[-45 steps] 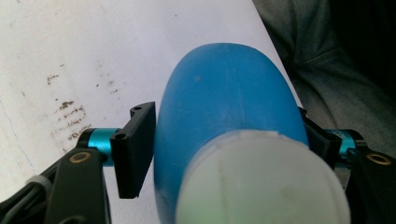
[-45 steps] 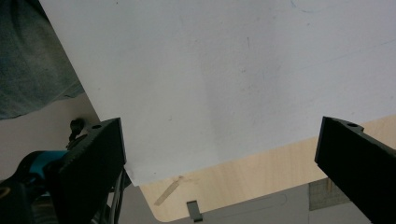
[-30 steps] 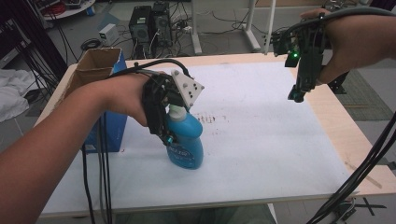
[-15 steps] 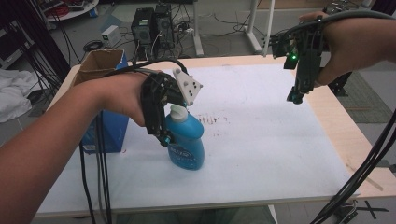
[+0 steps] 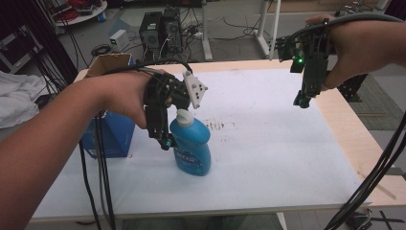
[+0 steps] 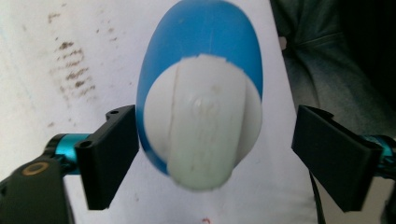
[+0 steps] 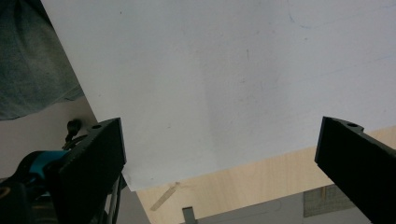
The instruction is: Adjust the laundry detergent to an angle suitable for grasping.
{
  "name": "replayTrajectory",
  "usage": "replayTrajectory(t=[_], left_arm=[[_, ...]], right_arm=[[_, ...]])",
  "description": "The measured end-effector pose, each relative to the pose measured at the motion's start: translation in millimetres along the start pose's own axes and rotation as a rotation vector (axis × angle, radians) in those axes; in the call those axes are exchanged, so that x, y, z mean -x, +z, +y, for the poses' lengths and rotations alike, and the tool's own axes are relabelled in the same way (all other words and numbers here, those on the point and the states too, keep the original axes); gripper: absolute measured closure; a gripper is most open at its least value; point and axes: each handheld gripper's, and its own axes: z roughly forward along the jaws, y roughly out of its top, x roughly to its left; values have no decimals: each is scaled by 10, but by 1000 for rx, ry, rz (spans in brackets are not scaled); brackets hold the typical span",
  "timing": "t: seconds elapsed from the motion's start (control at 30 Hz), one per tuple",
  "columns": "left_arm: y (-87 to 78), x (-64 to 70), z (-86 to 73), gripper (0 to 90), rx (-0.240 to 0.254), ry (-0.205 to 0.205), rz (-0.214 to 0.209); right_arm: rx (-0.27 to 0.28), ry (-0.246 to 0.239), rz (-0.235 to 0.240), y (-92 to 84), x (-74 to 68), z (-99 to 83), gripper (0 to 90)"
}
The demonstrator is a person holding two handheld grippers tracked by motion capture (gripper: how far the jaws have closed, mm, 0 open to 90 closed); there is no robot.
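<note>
Only a white label on the blue bottle, print too blurred to read; nothing else legible anywhere.

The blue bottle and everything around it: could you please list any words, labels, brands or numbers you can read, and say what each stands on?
No text can be read.
Blue bottle: its front label shows pale print, too blurred to read.
Blue box: no legible print.
White table sheet: brown smudges near the bottle, not letters.
White cap: no print visible.
</note>
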Motion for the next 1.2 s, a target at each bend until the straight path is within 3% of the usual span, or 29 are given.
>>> replayTrajectory(t=[0.2,0.63,0.83,1.2], left_arm=[[-118,23,-36,66,-43,-48,48],[-361,127,-155,16,-133,-114,85],[-472,152,-214,16,-160,-163,77],[-515,118,-239,17,-184,-219,65]], right_arm=[[4,-5,1,6,5,13,9],[10,-12,1,8,10,40,9],[14,-18,-1,-1,9,58,9],[18,-28,0,-11,0,82,9]])
